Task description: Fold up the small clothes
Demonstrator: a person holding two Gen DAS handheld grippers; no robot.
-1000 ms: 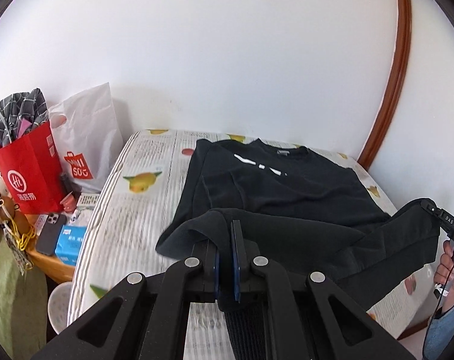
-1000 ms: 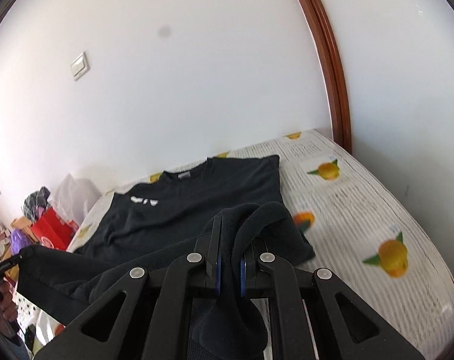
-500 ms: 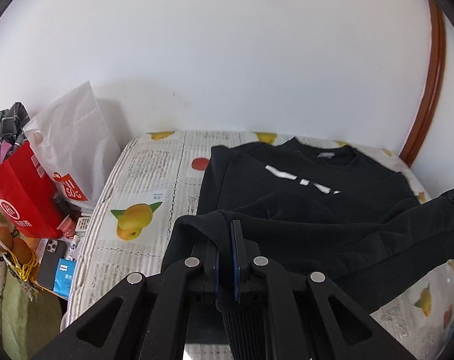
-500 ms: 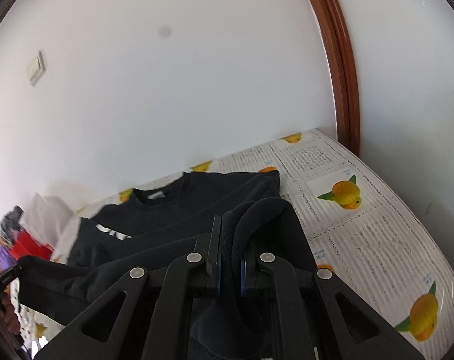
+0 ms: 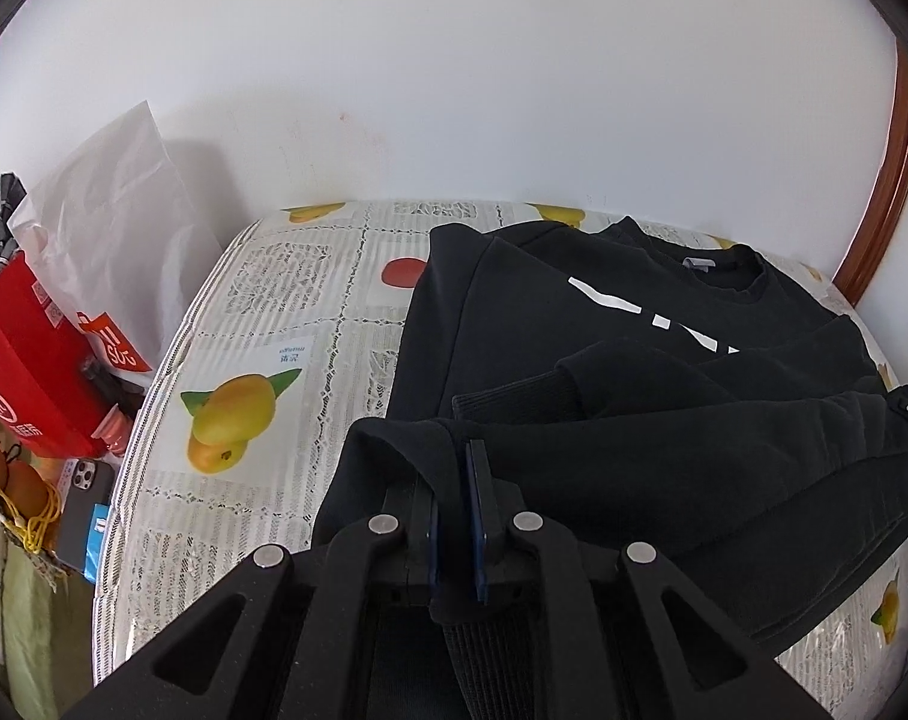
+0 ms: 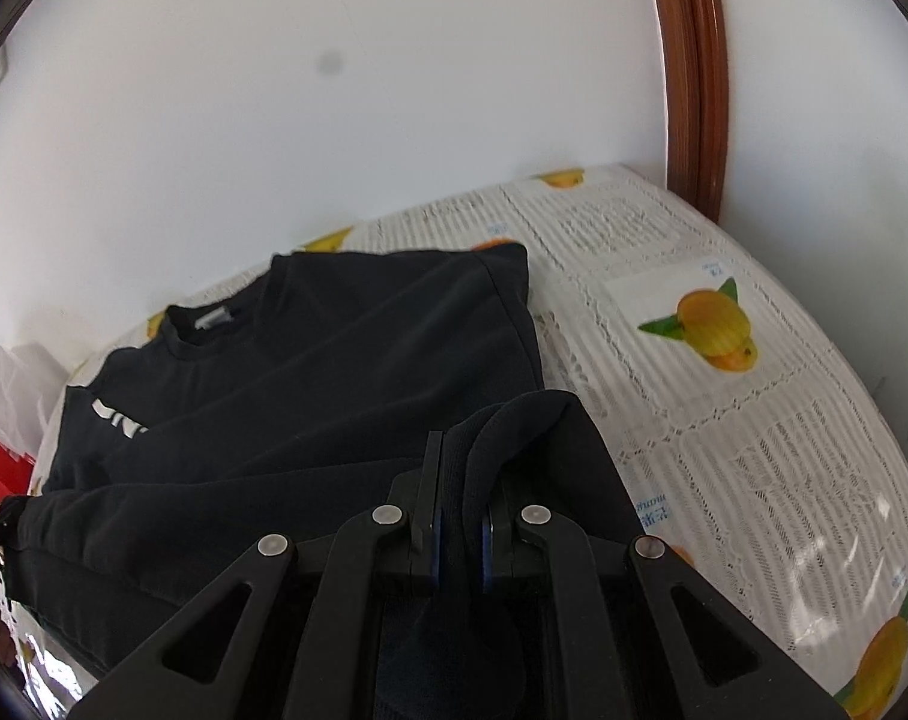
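Left wrist view: the left gripper [image 5: 454,480] is clamped on a bunched corner of the black sweatshirt [image 5: 604,360], its lower edge lifted and stretched across to the right gripper [image 6: 460,480], which pinches the other corner between its blue pads [image 6: 434,546]. Beyond both, the sweatshirt's body lies flat on the fruit-print bedcover [image 5: 273,324], collar toward the wall [image 5: 454,72], white lettering [image 5: 652,318] showing. At the bed's left stand a white bag [image 5: 117,222] and a red bag [image 5: 27,360].
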